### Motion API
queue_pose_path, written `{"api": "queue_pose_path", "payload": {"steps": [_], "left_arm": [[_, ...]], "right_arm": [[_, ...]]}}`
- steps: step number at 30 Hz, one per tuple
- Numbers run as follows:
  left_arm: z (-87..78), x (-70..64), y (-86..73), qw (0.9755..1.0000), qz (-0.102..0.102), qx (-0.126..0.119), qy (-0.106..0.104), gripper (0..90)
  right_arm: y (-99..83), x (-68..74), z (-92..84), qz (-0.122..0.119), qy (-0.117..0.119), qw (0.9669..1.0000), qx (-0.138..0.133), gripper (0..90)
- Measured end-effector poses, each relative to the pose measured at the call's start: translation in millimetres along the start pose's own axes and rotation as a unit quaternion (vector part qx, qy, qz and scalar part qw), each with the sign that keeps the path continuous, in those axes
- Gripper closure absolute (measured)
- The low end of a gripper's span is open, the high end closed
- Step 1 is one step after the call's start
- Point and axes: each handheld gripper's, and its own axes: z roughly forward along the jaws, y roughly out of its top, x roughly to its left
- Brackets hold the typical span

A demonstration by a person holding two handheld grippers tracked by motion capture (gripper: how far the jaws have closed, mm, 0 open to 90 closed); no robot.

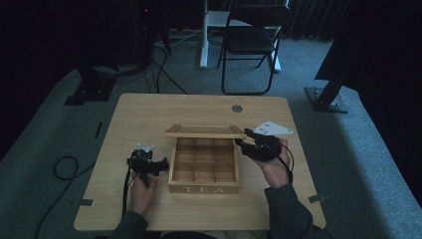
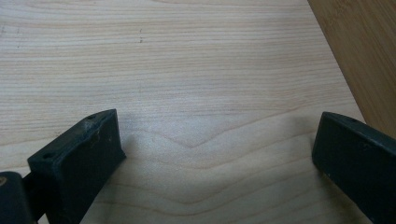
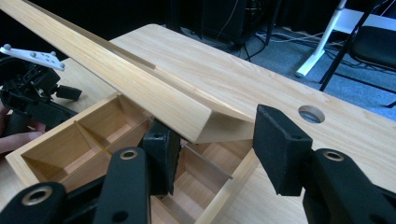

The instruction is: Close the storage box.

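We hold the right gripper (image 3: 212,149) at the tea box's (image 1: 204,188) right rear corner, jaws apart astride the corner of the half-raised lid (image 3: 140,88); whether they press it we cannot tell. The left gripper (image 2: 215,154) rests low over the table (image 2: 187,60) just left of the box, jaws apart with nothing between. Our right gripper view reveals the dividers (image 3: 86,135) inside.

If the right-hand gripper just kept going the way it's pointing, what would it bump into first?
Most likely the corner of the tea box's raised lid, which sits just ahead between the right gripper and its open jaws. Whether it already touches is unclear.
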Motion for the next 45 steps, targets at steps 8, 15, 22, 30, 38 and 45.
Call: {"api": "queue_pose_path", "payload": {"steps": [8,15,22,30,38,45], "left_arm": [[-0.2,0.1,0.0,1.0000,0.001,0.002,0.000,1.6],[0.0,-0.2,0.0,1.0000,-0.002,0.000,0.000,1.6],[-0.2,0.1,0.0,1.0000,0.001,0.001,0.000,1.6],[-0.1,0.1,-0.1,1.0000,0.001,0.001,0.000,1.6],[-0.2,0.2,-0.1,1.0000,0.002,0.002,0.000,1.6],[-0.4,0.5,0.0,1.0000,0.004,0.003,0.000,1.6]], "right_arm": [[-9.9,4.7,0.7,0.005,0.002,1.0000,-0.001,51.0],[-13.2,10.3,-2.6,-0.003,-0.004,1.0000,-0.002,50.9],[-18.7,15.5,-4.7,-0.010,-0.009,0.9999,-0.003,50.9],[-26.5,19.1,-5.6,-0.012,-0.011,0.9999,-0.004,50.5],[-35.7,21.9,-5.7,-0.013,-0.006,0.9999,0.001,49.5],[-38.6,22.9,-5.7,-0.014,-0.007,0.9999,0.003,49.3]]}}
